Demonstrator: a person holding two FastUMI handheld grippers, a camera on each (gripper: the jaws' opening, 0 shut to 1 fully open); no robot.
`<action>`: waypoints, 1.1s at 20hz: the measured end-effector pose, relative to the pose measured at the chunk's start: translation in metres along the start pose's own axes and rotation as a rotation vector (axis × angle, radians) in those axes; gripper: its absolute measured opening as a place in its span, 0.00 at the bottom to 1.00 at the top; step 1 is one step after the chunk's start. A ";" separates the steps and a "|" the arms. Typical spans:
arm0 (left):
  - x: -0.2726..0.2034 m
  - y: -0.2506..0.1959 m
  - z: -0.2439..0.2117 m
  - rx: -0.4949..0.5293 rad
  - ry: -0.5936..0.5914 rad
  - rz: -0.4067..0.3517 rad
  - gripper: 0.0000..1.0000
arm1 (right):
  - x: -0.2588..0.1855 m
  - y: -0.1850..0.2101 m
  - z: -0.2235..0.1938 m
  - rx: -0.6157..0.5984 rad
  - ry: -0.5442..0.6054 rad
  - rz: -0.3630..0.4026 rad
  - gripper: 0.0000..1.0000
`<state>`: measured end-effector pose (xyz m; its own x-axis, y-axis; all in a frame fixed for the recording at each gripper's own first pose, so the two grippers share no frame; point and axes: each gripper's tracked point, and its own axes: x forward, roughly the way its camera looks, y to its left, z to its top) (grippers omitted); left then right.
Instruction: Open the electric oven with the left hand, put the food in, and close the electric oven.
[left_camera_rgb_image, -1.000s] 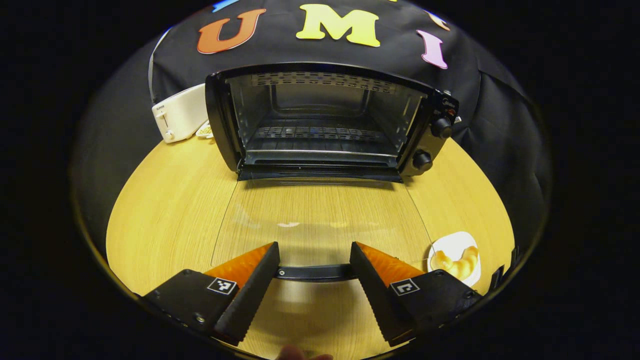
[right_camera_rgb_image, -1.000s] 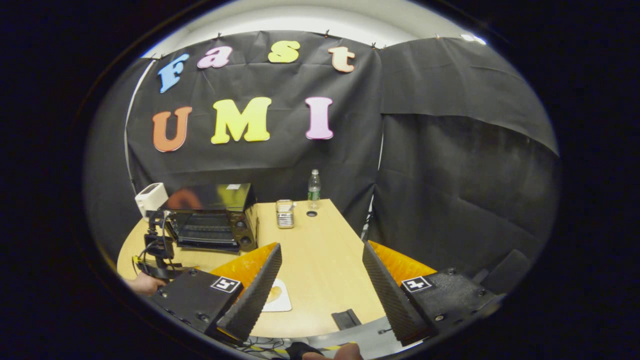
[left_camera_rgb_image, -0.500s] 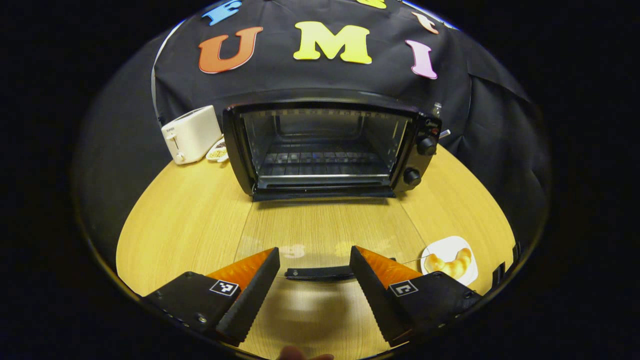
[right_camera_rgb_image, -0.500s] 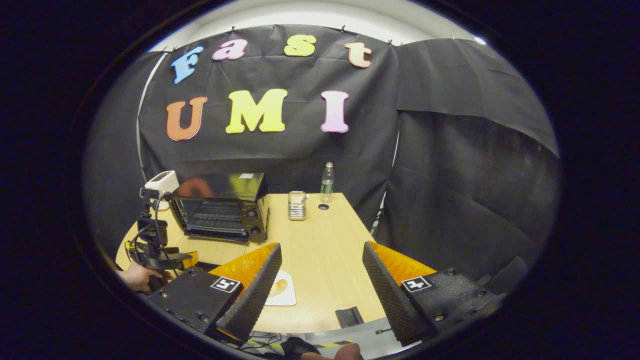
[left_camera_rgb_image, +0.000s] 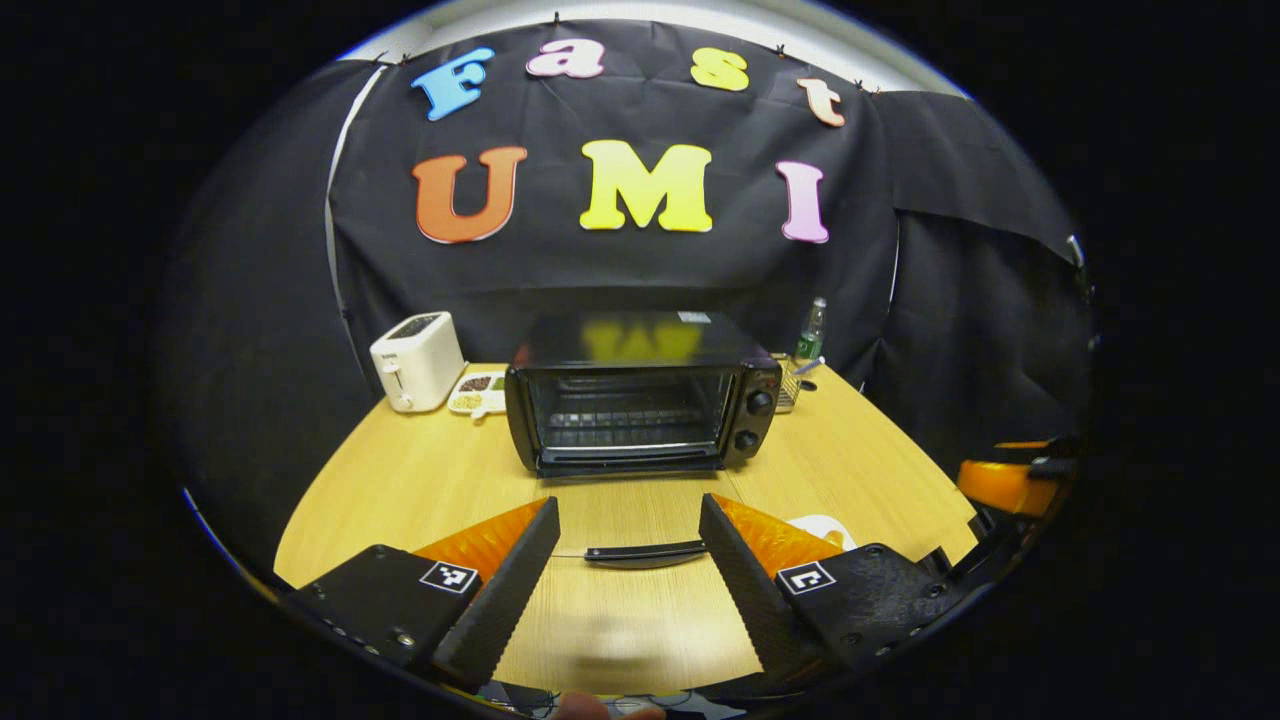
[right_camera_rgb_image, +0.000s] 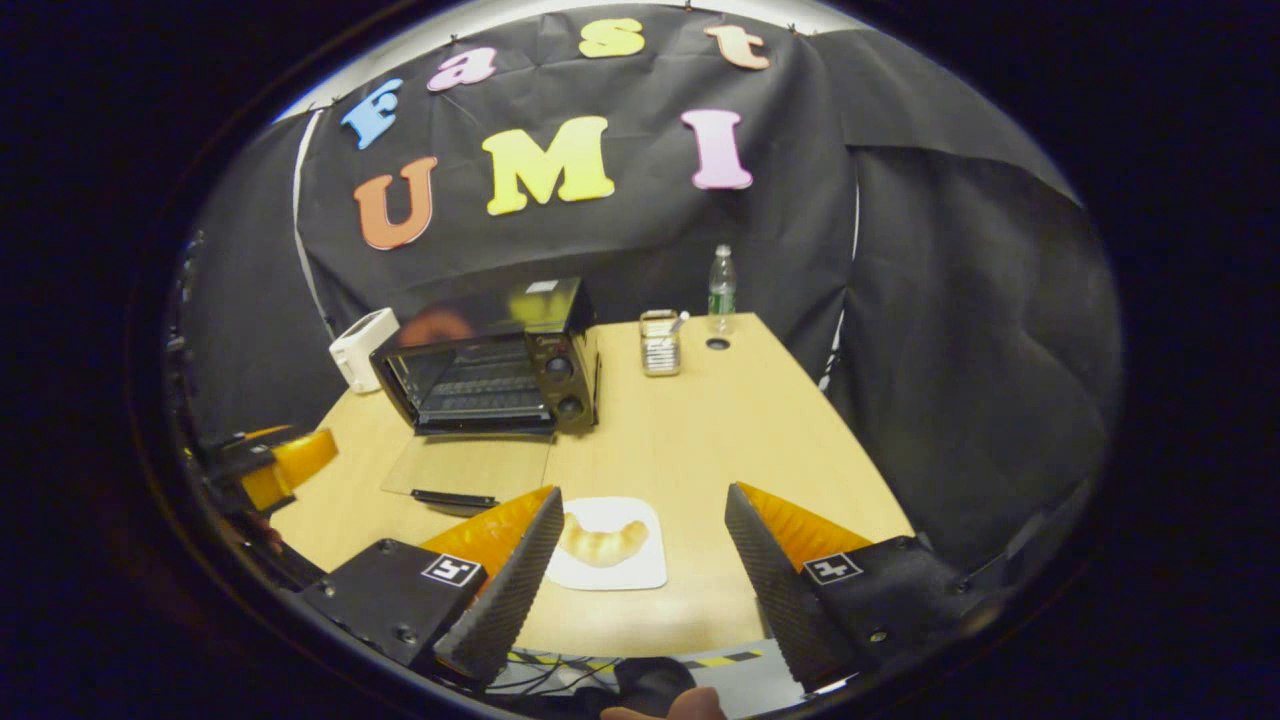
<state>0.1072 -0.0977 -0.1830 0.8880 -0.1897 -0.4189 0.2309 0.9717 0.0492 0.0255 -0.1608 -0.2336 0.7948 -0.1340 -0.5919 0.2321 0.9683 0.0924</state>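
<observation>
Desk scene: electric oven door down flat, opening done; croissant on plate, loading and closing outstanding; left gripper and right gripper both spread, empty.

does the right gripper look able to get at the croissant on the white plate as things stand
Probably yes. The right gripper is open and the croissant lies on the plate just ahead, between its fingers, with bare table around it and nothing lying across the way. The left gripper is off to the side.
</observation>
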 end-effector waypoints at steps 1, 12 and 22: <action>-0.013 0.002 0.007 0.001 -0.015 0.017 0.93 | 0.014 0.005 -0.008 -0.013 0.026 0.009 1.00; -0.071 0.021 0.010 -0.031 0.001 0.142 0.93 | 0.125 0.022 -0.095 0.189 0.296 0.094 0.92; -0.085 0.018 0.010 0.020 0.012 0.160 0.95 | 0.152 0.030 -0.128 0.393 0.392 0.130 0.79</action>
<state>0.0402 -0.0655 -0.1373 0.9092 -0.0305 -0.4153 0.0946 0.9863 0.1348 0.0817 -0.1247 -0.4236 0.5807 0.1419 -0.8016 0.3970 0.8103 0.4310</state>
